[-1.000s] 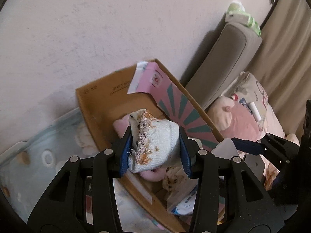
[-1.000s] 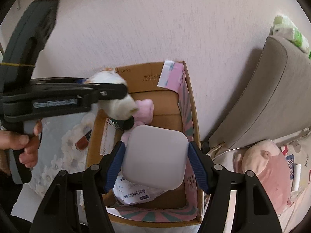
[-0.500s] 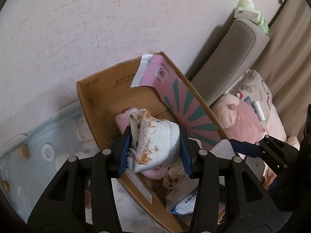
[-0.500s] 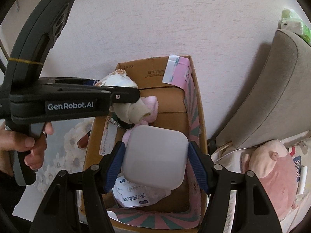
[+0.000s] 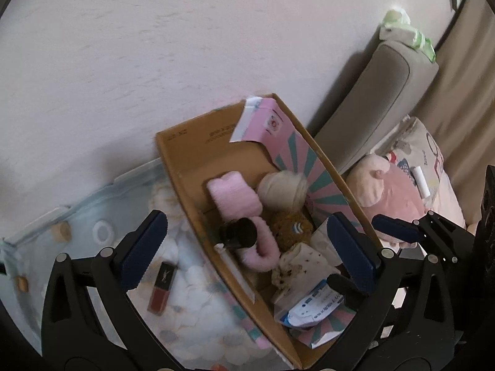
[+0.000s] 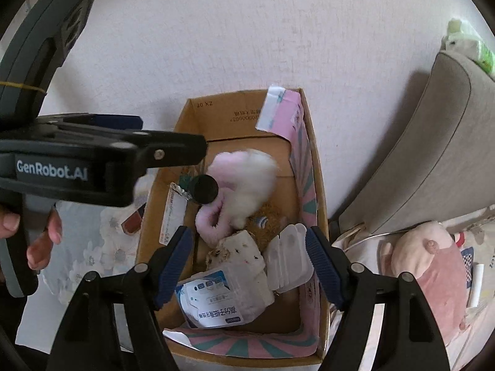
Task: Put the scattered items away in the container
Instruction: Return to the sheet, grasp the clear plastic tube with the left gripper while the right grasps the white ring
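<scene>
Right wrist: white case (image 6: pixel 287 258) between jaws.

A plain white textured wall (image 5: pixel 185 46) fills the background. On the right, a grey sofa arm (image 5: pixel 377 99) stands against it, with beige curtain (image 5: pixel 464 77) beyond, in soft daylight.

This is a home, most likely a living room. A grey sofa (image 6: pixel 427 142) stands against a plain pale wall (image 5: pixel 154 46), with a pink plush toy (image 5: pixel 393 191) and a printed cushion (image 5: pixel 423 145) on its seat and a pack of tissues (image 5: pixel 408 34) on its arm. A soft play mat (image 5: pixel 191 315) with cloud and flower prints covers the floor. On it stands a cardboard box (image 6: pixel 216 114) of soft toys and small household things, and a lipstick (image 5: pixel 161 287) lies beside the box.
</scene>
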A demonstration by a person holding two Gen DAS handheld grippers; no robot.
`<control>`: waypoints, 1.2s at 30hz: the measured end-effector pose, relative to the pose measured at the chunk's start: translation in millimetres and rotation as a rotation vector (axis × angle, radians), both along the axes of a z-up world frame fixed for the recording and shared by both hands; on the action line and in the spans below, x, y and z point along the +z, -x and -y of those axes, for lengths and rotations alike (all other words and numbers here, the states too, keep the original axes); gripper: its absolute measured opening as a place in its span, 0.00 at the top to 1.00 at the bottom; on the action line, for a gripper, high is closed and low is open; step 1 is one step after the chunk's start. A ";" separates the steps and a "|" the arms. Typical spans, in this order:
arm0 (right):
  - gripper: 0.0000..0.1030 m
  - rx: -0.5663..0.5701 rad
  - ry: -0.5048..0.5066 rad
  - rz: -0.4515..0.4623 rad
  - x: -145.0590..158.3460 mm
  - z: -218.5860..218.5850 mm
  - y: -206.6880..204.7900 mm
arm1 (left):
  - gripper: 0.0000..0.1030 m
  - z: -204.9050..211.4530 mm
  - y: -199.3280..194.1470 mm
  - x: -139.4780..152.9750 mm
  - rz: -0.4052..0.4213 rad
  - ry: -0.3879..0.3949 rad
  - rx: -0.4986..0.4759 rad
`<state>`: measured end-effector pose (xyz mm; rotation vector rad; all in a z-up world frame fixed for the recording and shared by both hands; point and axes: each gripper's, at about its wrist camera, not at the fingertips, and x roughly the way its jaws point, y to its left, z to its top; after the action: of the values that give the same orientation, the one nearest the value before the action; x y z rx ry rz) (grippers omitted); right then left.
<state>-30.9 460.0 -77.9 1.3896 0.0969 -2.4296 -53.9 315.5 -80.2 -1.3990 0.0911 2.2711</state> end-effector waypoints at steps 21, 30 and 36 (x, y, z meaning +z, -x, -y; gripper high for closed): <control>0.30 0.148 0.005 -0.136 52.7 54.8 -7.0 | 0.00 144.8 -41.0 61.6 -0.123 -0.036 0.372; 0.30 0.313 0.066 -0.170 64.8 122.8 -1.5 | 0.00 278.2 -83.5 47.7 -0.084 -0.075 0.772; 0.30 0.386 0.083 -0.092 33.8 173.1 13.2 | 0.00 321.3 -106.7 3.6 -0.006 -0.063 0.936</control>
<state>-44.1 286.9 -44.0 1.1053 0.2583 -2.1484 52.7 -5.8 -76.5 -1.6009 -0.7821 2.9438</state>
